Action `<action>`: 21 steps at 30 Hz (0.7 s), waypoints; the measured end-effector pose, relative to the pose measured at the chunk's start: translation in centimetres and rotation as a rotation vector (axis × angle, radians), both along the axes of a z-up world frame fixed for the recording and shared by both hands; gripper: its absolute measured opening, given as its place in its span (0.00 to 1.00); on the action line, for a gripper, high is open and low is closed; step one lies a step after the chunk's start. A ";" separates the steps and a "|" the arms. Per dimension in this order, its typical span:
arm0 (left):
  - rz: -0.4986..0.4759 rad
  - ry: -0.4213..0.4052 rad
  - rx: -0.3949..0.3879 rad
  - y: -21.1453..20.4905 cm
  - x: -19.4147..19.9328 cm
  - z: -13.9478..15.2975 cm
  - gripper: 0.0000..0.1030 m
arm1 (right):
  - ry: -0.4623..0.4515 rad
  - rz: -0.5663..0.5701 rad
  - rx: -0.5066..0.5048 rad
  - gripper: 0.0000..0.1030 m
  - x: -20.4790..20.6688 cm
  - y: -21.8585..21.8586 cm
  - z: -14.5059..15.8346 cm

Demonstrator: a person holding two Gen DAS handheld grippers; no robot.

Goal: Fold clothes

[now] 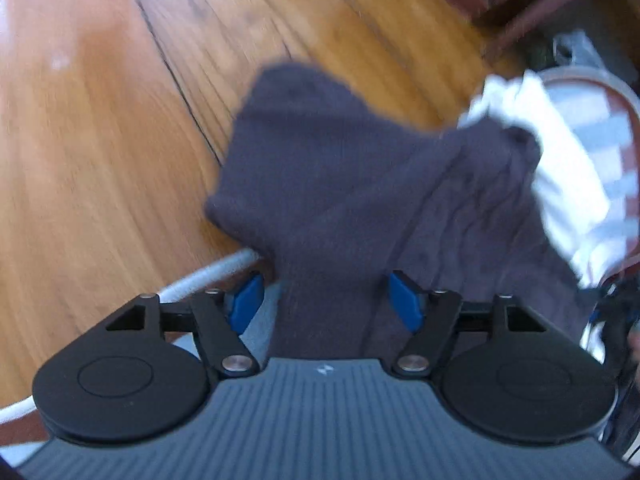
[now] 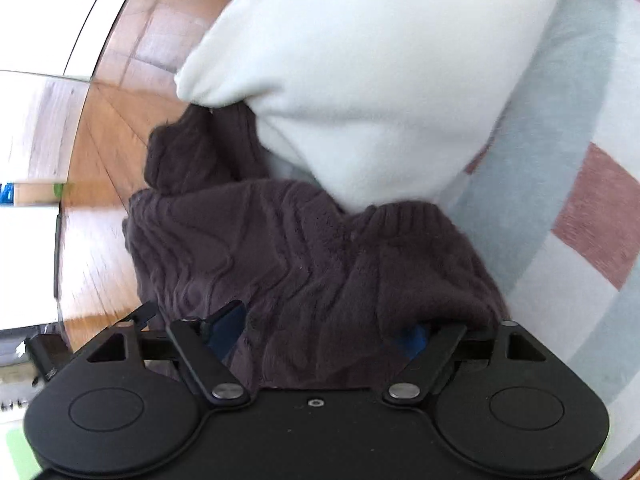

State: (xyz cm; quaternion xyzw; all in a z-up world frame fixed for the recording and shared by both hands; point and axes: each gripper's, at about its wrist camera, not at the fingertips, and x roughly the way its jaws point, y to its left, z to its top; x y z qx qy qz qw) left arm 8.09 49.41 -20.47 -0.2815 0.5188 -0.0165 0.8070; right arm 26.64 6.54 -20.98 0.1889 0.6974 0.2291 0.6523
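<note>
Left gripper [image 1: 326,300]: jaws spread, dark sweater [image 1: 360,184] between but unpinched | right gripper [image 2: 320,336]: jaws spread wide, knit draped over them | sweater bunched on checked rug [image 2: 580,208], edge over wood floor [image 1: 100,140], under white garment [image 2: 360,80]

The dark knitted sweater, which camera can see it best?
The right wrist view: the dark knitted sweater is sharp there, with wavy knit and a ribbed edge showing. The left wrist view shows it blurred, one part stretched over the wooden floor.
</note>
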 end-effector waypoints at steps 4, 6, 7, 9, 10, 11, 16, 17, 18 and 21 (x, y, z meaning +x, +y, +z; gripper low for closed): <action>0.060 -0.100 -0.026 -0.3 0.1 0.0 0.77 | -0.154 0.063 -0.032 0.77 -0.8 1.8 -0.2; 0.048 -0.154 0.014 -1.0 -0.3 0.4 0.15 | -0.327 0.177 -0.121 0.41 -2.1 3.6 0.8; 0.022 -0.168 0.041 -1.5 -0.5 0.8 0.07 | -0.414 0.243 -0.160 0.23 -3.0 4.5 1.5; 0.005 -0.231 0.122 -2.6 -1.4 2.7 0.06 | -0.532 0.311 -0.179 0.18 -4.7 5.5 3.1; 0.008 -0.273 0.168 -3.0 -2.0 4.2 0.06 | -0.585 0.342 -0.174 0.17 -5.5 6.0 4.1; 0.016 -0.317 0.212 -3.2 -2.7 5.8 0.06 | -0.638 0.374 -0.165 0.16 -6.2 6.5 5.2; 0.195 -0.549 0.467 -1.7 -7.6 15.2 0.06 | -0.898 0.502 -0.065 0.12 -8.7 9.6 12.5; 0.250 -0.591 0.516 -0.9 -8.9 17.1 0.06 | -1.001 0.514 -0.059 0.11 -8.9 10.7 14.5; 0.311 -0.639 0.572 -0.2 -10.4 19.1 0.06 | -1.120 0.520 -0.059 0.09 -9.2 11.9 16.5; 0.484 -0.800 0.717 1.4 -14.7 24.9 0.06 | -1.487 0.518 -0.061 0.08 -10.3 15.7 22.5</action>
